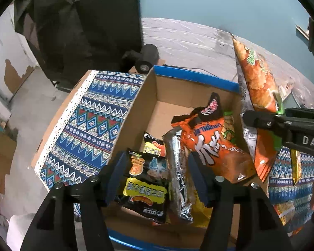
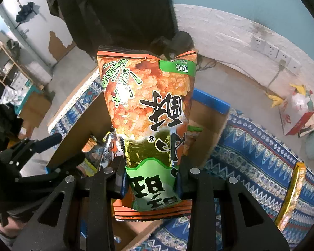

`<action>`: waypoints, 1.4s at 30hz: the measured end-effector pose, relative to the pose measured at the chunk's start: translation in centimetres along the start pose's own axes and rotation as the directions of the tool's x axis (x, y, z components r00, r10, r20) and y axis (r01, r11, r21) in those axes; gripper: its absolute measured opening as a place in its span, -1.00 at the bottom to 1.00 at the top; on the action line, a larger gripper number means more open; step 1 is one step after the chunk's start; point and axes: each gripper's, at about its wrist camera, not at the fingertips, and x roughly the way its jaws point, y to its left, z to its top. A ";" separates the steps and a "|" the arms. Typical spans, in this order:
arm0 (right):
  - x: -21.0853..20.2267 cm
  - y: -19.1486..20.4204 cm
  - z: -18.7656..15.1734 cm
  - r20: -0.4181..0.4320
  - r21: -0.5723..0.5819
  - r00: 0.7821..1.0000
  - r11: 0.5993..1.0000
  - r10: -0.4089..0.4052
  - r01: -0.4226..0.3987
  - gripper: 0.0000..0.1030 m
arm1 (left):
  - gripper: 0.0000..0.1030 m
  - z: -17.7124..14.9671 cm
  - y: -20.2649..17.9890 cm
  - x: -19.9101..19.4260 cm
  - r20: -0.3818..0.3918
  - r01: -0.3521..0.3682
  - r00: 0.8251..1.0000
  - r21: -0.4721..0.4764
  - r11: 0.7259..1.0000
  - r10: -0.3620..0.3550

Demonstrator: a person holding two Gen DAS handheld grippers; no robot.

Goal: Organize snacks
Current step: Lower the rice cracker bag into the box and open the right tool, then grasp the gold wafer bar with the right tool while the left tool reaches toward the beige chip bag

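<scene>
Left wrist view: the left gripper (image 1: 157, 179) hangs open over a cardboard box (image 1: 171, 113) of snacks, holding nothing; a rice cracker bag (image 1: 259, 96) stands upright just right of it. Right wrist view: the right gripper (image 2: 151, 179) pinches that bag's (image 2: 148, 108) lower end, long axis pointing away, the box (image 2: 203, 121) directly beneath and beyond.

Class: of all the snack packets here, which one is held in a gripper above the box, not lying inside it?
The orange-and-green rice cracker bag, clamped upright in the right gripper. The black noodle packet and orange chip bag lie in the cardboard box.
</scene>
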 end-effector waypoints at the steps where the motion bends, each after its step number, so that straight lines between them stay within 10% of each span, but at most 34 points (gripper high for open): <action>1: 0.2 0.0 0.2 -0.003 0.000 1.000 1.000 0.002 -0.002 -0.39 | 0.22 0.0 0.1 0.0 -0.001 -0.001 1.000 -0.005 1.000 0.001; 7: 1.6 -0.5 1.3 -0.009 0.022 0.999 0.999 0.049 -0.049 -0.30 | 0.22 -0.2 0.2 0.4 -0.015 -0.008 1.000 -0.003 1.000 0.008; 11: 1.2 -1.0 1.4 0.008 0.040 0.999 0.998 0.050 -0.050 0.25 | 0.22 -0.1 -0.1 0.3 -0.015 -0.006 1.000 0.002 1.000 0.006; 42: -7.6 -8.6 -3.9 0.055 0.080 0.988 0.987 -0.145 0.141 0.41 | 0.33 0.7 -9.1 -2.2 0.022 0.052 0.998 0.172 0.984 -0.056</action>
